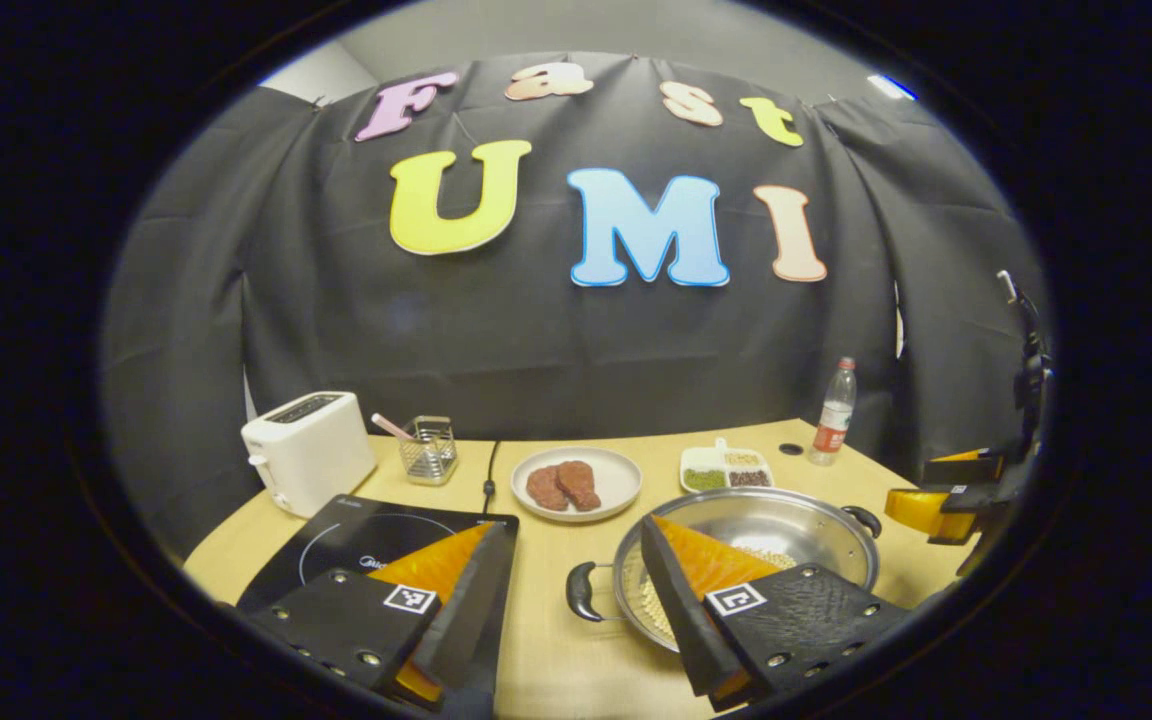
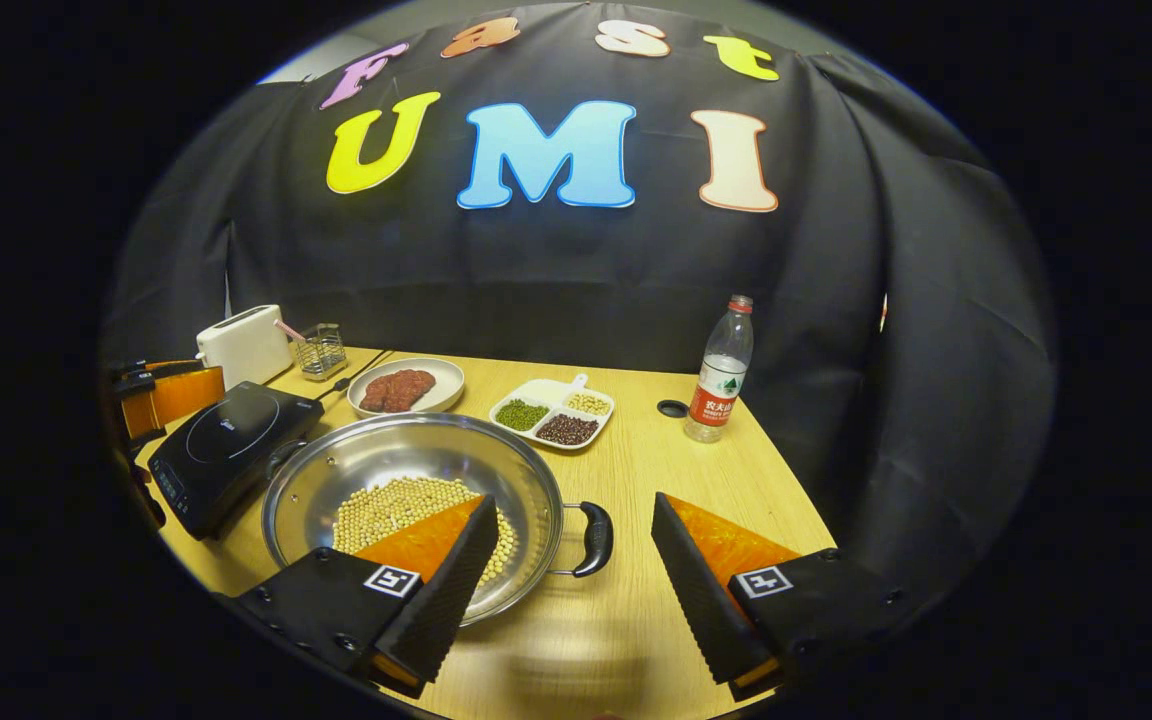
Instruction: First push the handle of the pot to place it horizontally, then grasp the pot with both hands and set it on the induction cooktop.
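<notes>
Pot (image 2: pixel 416 500), beans inside, sits on the table (image 2: pixel 656 450) just right of the cooktop (image 2: pixel 226 450); its handles (image 2: pixel 591 538) appear to lie roughly sideways already. Left gripper (image 1: pixel 576 610) spread wide around the near-left handle (image 1: pixel 581 592), right gripper (image 2: pixel 576 570) spread around the other. Best to centre each handle between the fingers, close together, lift level to keep the beans in.

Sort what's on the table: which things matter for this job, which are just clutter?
Job: pot, its handles, induction cooktop.
Clutter: toaster, wire holder, plate of meat, divided bean dish, water bottle.
</notes>
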Available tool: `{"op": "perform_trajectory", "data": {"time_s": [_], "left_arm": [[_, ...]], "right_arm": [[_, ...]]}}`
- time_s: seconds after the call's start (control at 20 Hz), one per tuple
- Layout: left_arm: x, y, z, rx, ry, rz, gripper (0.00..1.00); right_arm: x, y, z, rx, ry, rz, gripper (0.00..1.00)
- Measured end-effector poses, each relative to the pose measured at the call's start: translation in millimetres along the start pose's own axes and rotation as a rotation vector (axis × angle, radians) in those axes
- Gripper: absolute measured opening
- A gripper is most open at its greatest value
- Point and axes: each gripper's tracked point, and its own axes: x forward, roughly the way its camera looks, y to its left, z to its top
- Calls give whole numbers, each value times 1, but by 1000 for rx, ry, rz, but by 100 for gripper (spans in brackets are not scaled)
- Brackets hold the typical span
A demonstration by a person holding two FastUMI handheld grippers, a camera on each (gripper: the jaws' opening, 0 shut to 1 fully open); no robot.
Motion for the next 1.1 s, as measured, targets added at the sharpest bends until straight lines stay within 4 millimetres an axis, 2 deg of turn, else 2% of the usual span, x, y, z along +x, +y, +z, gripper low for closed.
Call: {"op": "perform_trajectory", "data": {"time_s": [0.05, 0.1, 0.2, 0.5, 0.55, 0.7, 0.85, 1.05, 1.1], "left_arm": [[6, -2, -6, -1, 18, -8, 82], [12, -4, -11, -3, 35, -18, 80], [23, -6, -23, -12, 68, -32, 82], [50, -8, -65, -36, 177, -55, 80], [54, -7, -69, -31, 187, -57, 82], [62, -7, -82, -18, 228, -62, 80], [72, -10, -93, -13, 263, -75, 83], [81, -16, -106, -17, 303, -82, 80], [83, -16, -110, -17, 315, -80, 83]], "right_arm": [[3, 0, -1, -1, 5, -2, 98], [7, 0, -2, -1, 8, -3, 98], [14, 1, -6, -4, 21, -1, 99], [35, 4, -20, 3, 71, 4, 99], [38, 4, -22, 3, 77, 4, 99], [47, 5, -28, 3, 99, 7, 99], [55, 5, -33, 7, 120, 8, 99], [65, 4, -40, 25, 152, 13, 99], [67, 3, -42, 29, 160, 14, 99]]}}
